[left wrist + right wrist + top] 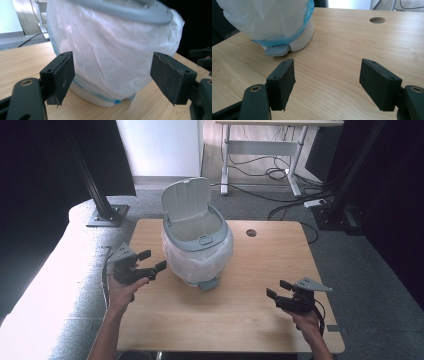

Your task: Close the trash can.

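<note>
A small white pedal bin (197, 247) stands at the middle back of the wooden table (250, 310), its grey lid (185, 200) tipped up and a white plastic bag (112, 55) folded over its grey rim (140, 12). Its grey pedal (276, 50) points toward the front. My left gripper (152, 260) hovers just left of the bin, open, jaws aimed at the bag with nothing between them (112, 75). Over the front right of the table, my right gripper (278, 288) is open and holds nothing (327, 82), pointing left toward the bin.
A round cable hole (251, 233) sits in the table behind and right of the bin. Beyond the table are a black stand base (106, 216), a white desk frame (260, 150) and loose cables (280, 195) on the floor.
</note>
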